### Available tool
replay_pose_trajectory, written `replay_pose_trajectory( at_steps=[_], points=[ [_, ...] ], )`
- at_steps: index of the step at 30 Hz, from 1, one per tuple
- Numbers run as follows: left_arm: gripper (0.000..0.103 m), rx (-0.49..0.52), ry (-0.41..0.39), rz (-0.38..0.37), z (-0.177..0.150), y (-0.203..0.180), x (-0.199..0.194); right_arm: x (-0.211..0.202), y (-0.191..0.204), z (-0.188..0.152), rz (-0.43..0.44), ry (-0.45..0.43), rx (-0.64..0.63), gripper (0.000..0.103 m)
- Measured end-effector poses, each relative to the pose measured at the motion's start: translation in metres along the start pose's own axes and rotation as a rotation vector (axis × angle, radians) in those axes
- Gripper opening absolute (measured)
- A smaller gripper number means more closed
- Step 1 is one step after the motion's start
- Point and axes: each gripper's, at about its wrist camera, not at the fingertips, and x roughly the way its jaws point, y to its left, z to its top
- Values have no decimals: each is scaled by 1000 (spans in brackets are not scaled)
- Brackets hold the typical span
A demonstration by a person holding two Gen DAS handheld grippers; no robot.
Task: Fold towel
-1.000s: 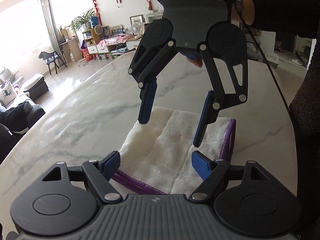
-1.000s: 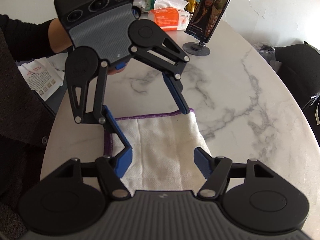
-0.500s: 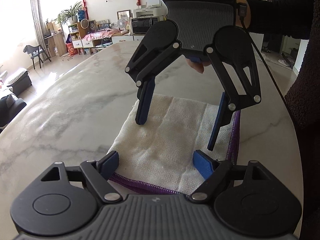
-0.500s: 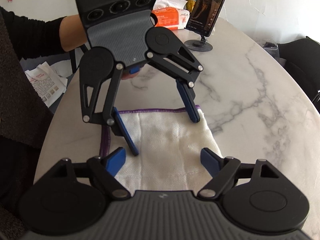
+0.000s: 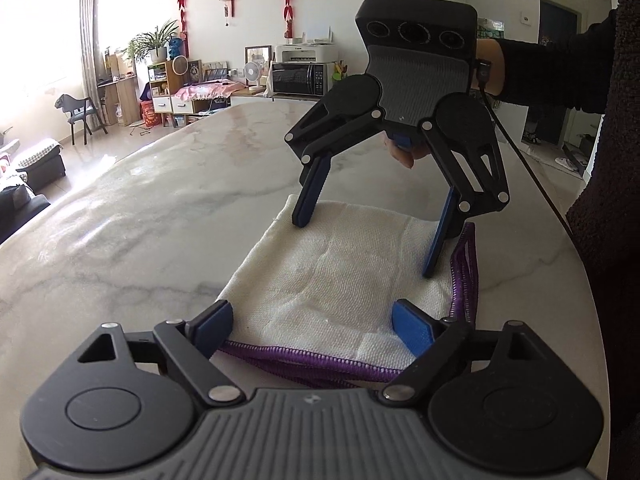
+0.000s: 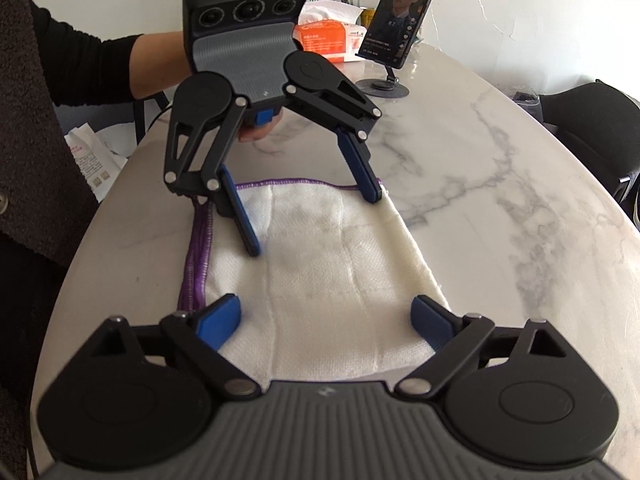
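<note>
**Both grippers pressing down on the folded towel**

The marble table (image 5: 132, 216) is carrying the whole scene, and the white towel (image 5: 344, 272) is lying flat on it near the person's edge, already folded into a compact rectangle with its purple trim (image 5: 464, 264) stacked in several layers along one side. Compared with a second ago, the two tools are sitting lower and closer over the cloth, and the towel is filling more of each view.

The left gripper (image 6: 312, 220) is spread wide with nothing between its fingers; its tips are coming down onto the far end of the towel in the right wrist view, one near the purple trim, the other at the opposite corner. The right gripper (image 5: 366, 244) is likewise wide open and empty, its blue fingertips (image 5: 302, 216) now resting on the cloth at the other end.

To me this is looking like a smoothing or pinning touch, so the fold seems nearly finished, or another fold is being lined up.

Farther off, a phone on a stand (image 6: 396, 24) and a tissue pack (image 6: 328, 36) are sitting well clear.
</note>
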Motion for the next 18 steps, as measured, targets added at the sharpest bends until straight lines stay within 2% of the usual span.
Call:
replay_pose_trajectory(
  at_steps=[4,7,9,12,18],
  points=[
    [88,21,1,7,-1,-5,-7,-4,2,-2,-22,5,9,95],
    [88,70,5,40,-1,-15,-16,-9,3,1,-43,0,16,98],
    [88,88,6,55,-1,-19,-24,-17,2,5,-69,-22,50,103],
    [88,91,14,62,0,-27,-36,-26,3,11,-102,-33,88,103],
    [88,35,69,166,8,-37,-48,-32,17,26,-239,58,136,103]
  ],
)
